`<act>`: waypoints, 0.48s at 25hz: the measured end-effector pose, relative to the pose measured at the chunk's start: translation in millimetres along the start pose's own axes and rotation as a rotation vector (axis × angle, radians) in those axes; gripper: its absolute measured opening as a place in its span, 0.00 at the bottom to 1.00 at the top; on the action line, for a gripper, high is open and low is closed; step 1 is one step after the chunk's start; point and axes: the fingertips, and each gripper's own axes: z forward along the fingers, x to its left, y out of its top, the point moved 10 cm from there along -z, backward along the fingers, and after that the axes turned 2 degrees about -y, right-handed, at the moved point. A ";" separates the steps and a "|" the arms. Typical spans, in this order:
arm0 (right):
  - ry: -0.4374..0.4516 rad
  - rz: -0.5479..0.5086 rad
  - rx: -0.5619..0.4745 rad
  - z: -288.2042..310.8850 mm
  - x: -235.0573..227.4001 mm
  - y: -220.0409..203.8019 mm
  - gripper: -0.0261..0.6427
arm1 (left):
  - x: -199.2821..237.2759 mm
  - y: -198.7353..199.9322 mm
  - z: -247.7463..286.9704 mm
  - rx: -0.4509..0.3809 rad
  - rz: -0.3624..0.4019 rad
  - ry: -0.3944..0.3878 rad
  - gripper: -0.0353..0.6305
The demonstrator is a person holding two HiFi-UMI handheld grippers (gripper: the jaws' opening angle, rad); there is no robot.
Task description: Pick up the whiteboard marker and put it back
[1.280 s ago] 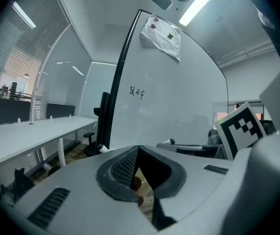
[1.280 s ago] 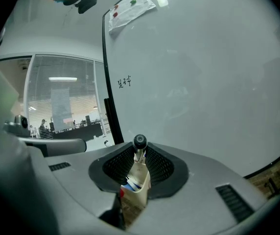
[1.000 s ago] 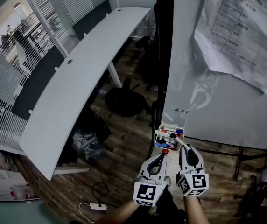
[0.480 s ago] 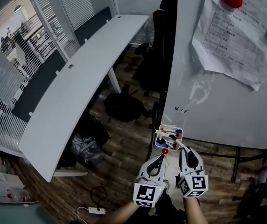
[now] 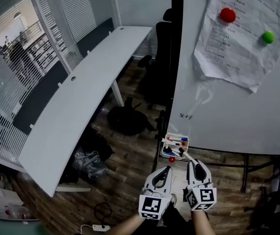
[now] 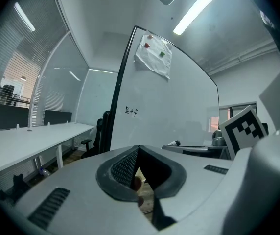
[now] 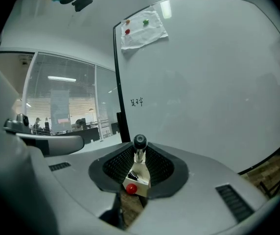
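Observation:
My right gripper (image 5: 195,164) is shut on a whiteboard marker (image 5: 186,155), white-bodied with a black cap. In the right gripper view the marker (image 7: 139,143) stands upright between the ribbed pads of the right gripper (image 7: 139,155). Just beyond the marker's tip, a small white pen tray (image 5: 175,145) hangs at the whiteboard's (image 5: 228,106) lower left corner, holding several markers. A red knob (image 5: 172,159) sits on its front. The tray (image 7: 141,170) shows through the right jaws. My left gripper (image 5: 165,171) hovers beside the right one, its jaws (image 6: 139,153) shut with nothing in them.
A sheet of paper (image 5: 238,38) is pinned to the whiteboard by a red and a green magnet. A long white desk (image 5: 76,97) runs along the left, with an office chair (image 5: 157,58) and a dark bag (image 5: 128,119) on the wooden floor. A power strip (image 5: 93,227) lies near my feet.
Both grippers have risen slightly together, the marker still held in the right one. The head view has tilted up, bringing the magnets and more of the paper into sight.

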 end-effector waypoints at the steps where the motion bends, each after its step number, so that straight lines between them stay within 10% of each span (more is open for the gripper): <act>1: -0.004 0.000 -0.006 -2.7 0.5 -0.1 0.16 | -0.7 0.6 -1.8 -0.002 0.002 -0.005 0.06; 12: -0.044 -0.011 -0.022 -36.4 5.9 6.9 0.16 | -11.9 3.5 -17.4 -0.016 0.009 -0.040 0.06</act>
